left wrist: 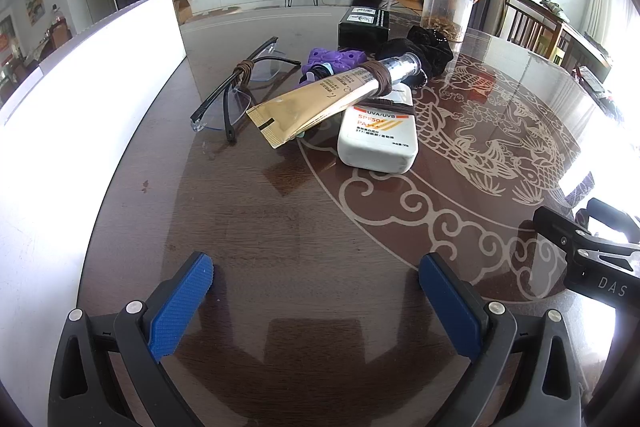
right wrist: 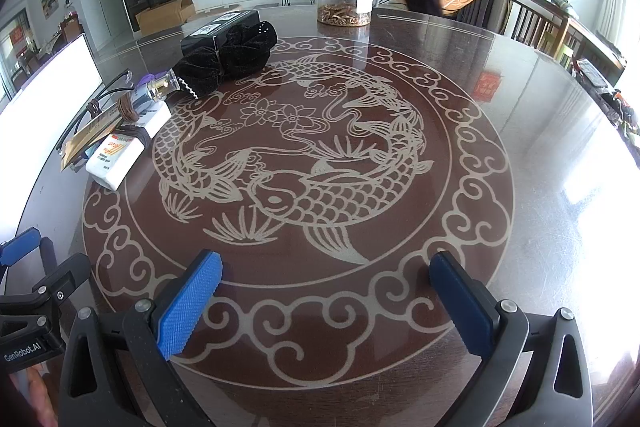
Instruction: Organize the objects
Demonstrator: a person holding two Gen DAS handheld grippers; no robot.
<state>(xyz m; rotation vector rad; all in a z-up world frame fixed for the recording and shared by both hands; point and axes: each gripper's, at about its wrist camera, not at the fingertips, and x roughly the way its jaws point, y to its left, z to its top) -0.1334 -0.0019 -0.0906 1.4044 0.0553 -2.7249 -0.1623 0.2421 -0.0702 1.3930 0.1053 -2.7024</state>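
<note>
Clutter for sorting lies heaped in the upper middle of your left wrist view: a gold cosmetic tube (left wrist: 320,99) with a brown hair tie (left wrist: 374,79) wound round it rests tilted across a white sunscreen bottle (left wrist: 378,139), with folded glasses (left wrist: 240,87) just to its left, also banded in brown, and a purple bumpy object (left wrist: 336,61) behind. Further back sit a black scrunchie (left wrist: 416,53), a black box (left wrist: 364,25) and a clear jar (left wrist: 448,7) with brownish contents at its bottom. You seem to be at the very start; nothing is in hand. Your left gripper (left wrist: 316,307) hovers low over the table (left wrist: 280,227) with its blue pads spread wide and empty, and your right gripper (right wrist: 326,301) is likewise spread and empty over the carp pattern, well apart from the heap. Next, I'd judge, you should take the tube off the top first, since it lies propped on the bottle and may roll. Readable writing: "UVA/UVB" and "SPF50+" on the bottle, "DAS" and "GenRobot.AI" on the gripper bodies; the box label is too small to read.
</note>
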